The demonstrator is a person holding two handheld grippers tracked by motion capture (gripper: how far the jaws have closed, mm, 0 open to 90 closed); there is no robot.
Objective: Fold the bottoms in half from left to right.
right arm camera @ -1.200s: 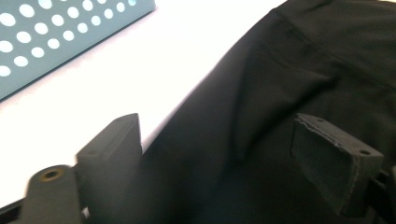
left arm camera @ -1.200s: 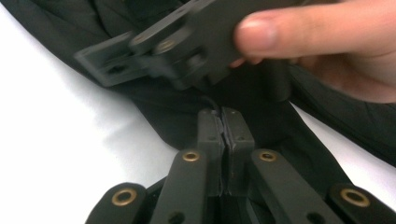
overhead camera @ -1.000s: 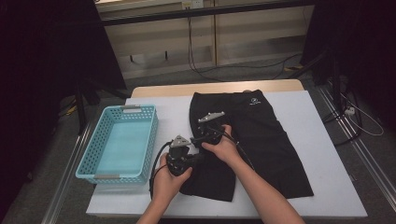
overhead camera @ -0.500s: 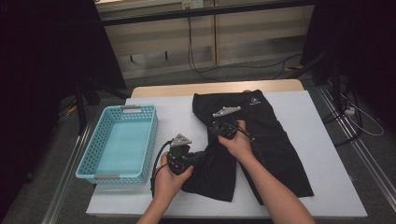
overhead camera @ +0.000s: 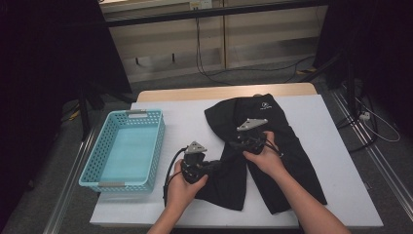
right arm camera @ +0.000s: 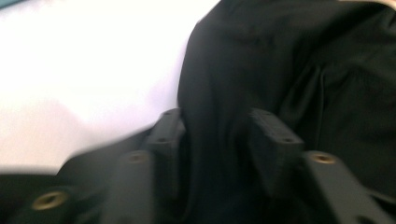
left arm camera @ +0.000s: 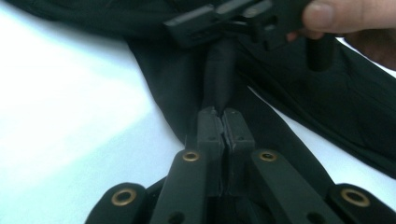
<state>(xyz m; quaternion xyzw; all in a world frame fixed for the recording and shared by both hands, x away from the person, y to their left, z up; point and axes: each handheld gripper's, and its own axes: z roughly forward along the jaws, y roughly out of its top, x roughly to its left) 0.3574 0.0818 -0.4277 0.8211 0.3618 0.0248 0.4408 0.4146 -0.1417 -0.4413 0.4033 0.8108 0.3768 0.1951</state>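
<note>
A black garment (overhead camera: 292,165), apparently shorts, lies spread on the white table (overhead camera: 185,117). My left gripper (overhead camera: 214,168) is at its lower left edge. In the left gripper view it (left arm camera: 220,114) is shut on a narrow fold of the black cloth (left arm camera: 219,79), which runs taut up to the right gripper (left arm camera: 205,21). My right gripper (overhead camera: 236,142) hovers over the garment's middle. In the blurred right gripper view its jaws (right arm camera: 217,135) stand apart after just opening, with black fabric (right arm camera: 280,56) between and under them, and its pads are not pressing on it.
A light blue mesh basket (overhead camera: 158,141) stands to the left on the table, close to my left hand. A cable (overhead camera: 170,173) loops from the left gripper. The wooden table edge (overhead camera: 195,92) and dark floor with cables lie beyond.
My right hand has moved to the right across the garment, away from the left gripper. The left gripper has stayed put, still pinching the fabric.
</note>
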